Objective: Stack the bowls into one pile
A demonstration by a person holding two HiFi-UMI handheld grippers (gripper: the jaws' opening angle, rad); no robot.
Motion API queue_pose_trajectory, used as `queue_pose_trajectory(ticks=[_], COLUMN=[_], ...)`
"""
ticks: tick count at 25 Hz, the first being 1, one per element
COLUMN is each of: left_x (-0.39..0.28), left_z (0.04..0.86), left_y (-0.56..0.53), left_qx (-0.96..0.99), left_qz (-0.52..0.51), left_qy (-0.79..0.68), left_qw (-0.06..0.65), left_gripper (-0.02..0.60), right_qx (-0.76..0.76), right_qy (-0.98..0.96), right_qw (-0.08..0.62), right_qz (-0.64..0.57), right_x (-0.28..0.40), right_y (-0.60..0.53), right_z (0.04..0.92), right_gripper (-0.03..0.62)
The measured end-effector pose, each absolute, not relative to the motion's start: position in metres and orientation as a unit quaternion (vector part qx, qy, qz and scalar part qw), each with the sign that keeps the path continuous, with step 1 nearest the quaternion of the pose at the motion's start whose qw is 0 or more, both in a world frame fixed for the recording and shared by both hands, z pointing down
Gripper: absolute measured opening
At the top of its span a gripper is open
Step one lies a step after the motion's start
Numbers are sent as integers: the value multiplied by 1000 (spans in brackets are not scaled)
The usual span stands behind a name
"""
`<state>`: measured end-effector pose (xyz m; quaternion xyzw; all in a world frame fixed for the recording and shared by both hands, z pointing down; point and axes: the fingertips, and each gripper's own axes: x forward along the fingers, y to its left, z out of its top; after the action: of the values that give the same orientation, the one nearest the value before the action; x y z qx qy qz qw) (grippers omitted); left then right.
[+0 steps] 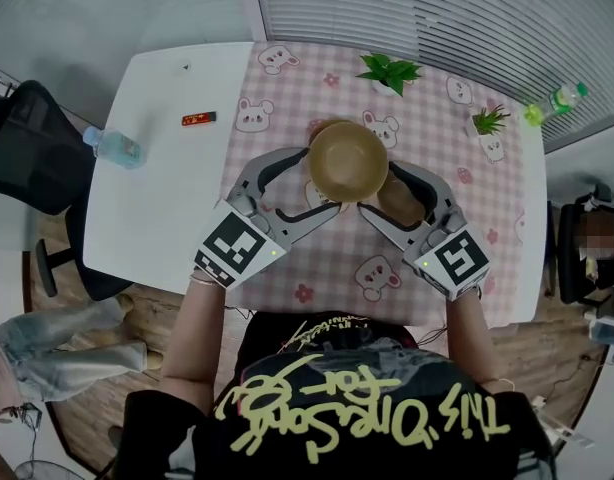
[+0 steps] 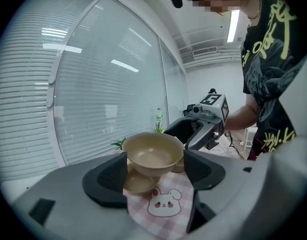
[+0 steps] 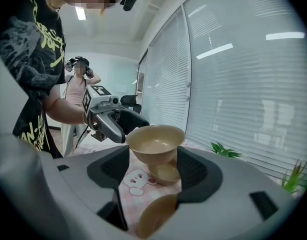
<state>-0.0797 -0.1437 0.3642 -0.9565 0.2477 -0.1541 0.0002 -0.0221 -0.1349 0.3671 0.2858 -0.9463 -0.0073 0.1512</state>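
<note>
Above the bench, your left tongs and right tongs together clamp the large bowl; the small bowl underneath and the side bowl look unstacked, so the pile is barely begun

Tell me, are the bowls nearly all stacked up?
Done: nothing yet, no bowl looks nested in another. In hand: the left hand-held gripper and right hand-held gripper clamp the big bowl together, above a smaller bowl. Left: put those two together, then add the third bowl lying by the right one.
</note>
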Motion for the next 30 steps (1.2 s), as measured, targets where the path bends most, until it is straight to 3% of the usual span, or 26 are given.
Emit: queue_pose_trajectory(ticks=[30], left_x=[-76], left_z=[417], left_y=[-193], left_qx=[-948], left_qz=[-184], left_qy=[255], left_qw=[-54], left_gripper=[359], right_qx=[271], right_qy=[-936], right_qw=[225], right_qz=[16], right_x=[-18], right_y=[-186], right_z=[418], right_gripper=[301])
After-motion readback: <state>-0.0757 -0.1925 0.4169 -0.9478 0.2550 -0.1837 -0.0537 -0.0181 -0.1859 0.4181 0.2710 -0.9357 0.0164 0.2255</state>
